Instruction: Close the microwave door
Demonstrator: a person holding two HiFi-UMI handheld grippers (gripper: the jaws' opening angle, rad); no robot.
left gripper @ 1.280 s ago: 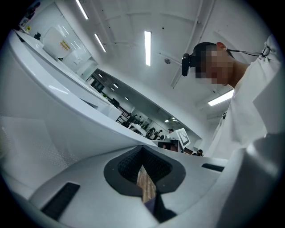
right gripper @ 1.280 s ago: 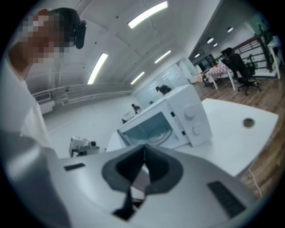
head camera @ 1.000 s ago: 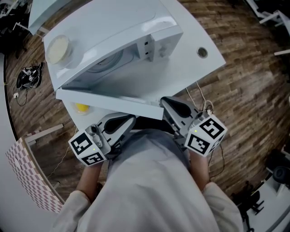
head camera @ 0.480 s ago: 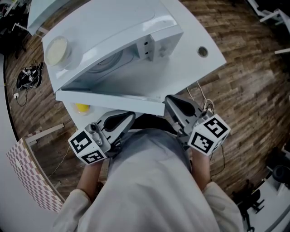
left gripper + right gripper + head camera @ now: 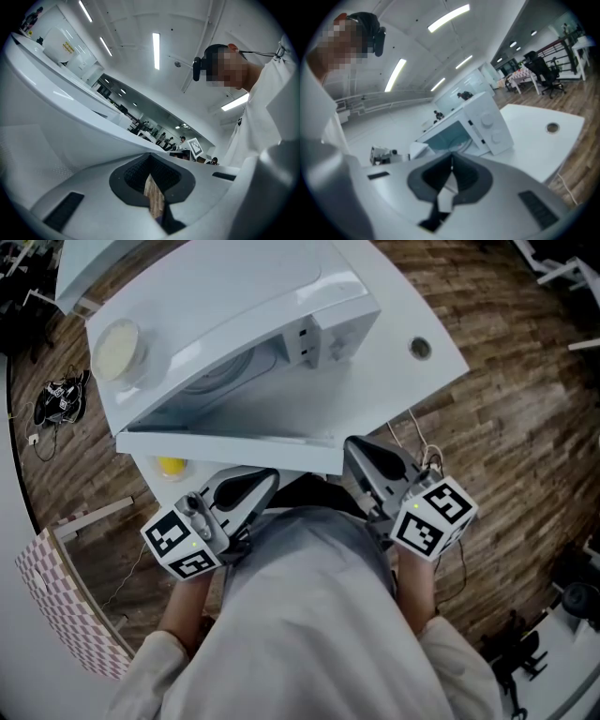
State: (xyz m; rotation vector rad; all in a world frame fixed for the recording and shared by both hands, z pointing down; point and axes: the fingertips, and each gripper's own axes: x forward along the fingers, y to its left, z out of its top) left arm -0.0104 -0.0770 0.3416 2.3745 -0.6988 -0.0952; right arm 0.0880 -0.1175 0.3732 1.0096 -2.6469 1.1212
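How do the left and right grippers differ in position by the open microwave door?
The right gripper has its tip near the right corner of the open microwave door; the left gripper sits along its front edge. The right gripper faces the microwave; the left gripper looks up toward the ceiling. Both are shut and empty.

Bright, even light fr ceiling strip lamps [image 5: 156, 50]; fisheye warp, dark corners; foreground soft.
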